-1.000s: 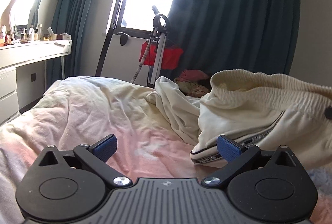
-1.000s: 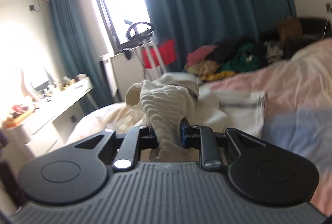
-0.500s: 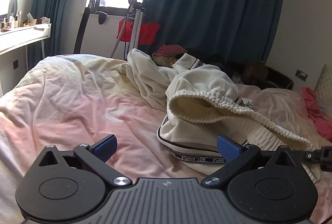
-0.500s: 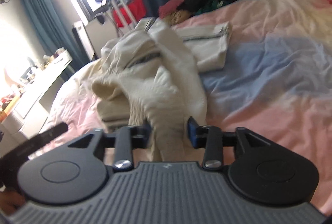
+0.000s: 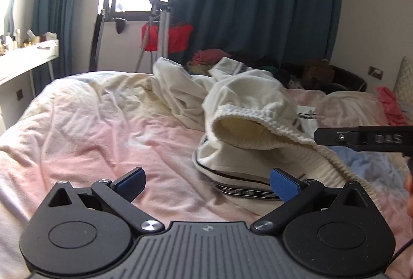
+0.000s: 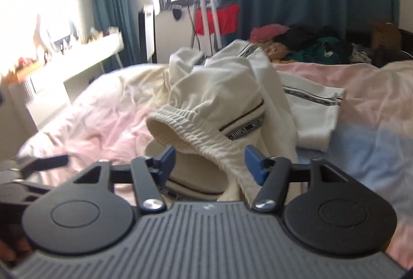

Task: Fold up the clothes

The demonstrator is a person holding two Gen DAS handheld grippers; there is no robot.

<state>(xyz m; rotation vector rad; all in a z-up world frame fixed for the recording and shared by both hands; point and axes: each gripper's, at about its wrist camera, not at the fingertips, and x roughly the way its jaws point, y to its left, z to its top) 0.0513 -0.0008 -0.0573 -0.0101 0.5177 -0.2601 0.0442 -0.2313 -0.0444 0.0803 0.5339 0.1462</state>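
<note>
Cream trousers (image 5: pixel 247 108) with a ribbed elastic waistband and a black lettered side stripe lie bunched on the bed; they also show in the right wrist view (image 6: pixel 219 103). My left gripper (image 5: pixel 206 183) is open and empty, low over the duvet just in front of the trousers. My right gripper (image 6: pixel 210 162) is open, with the waistband (image 6: pixel 196 131) lying loosely between its blue fingers. The right gripper's finger (image 5: pixel 361 139) shows at the right of the left wrist view, beside the waistband.
The bed has a pink, cream and blue duvet (image 5: pixel 90 129). A white desk (image 5: pixel 25 59) stands at the left. A stand with red cloth (image 5: pixel 165 38) is by the window. A pile of clothes (image 6: pixel 309 44) lies beyond the bed.
My right gripper has opened and let go of the waistband, which has dropped onto the bed. The left gripper stayed open and swung right toward the trousers.
</note>
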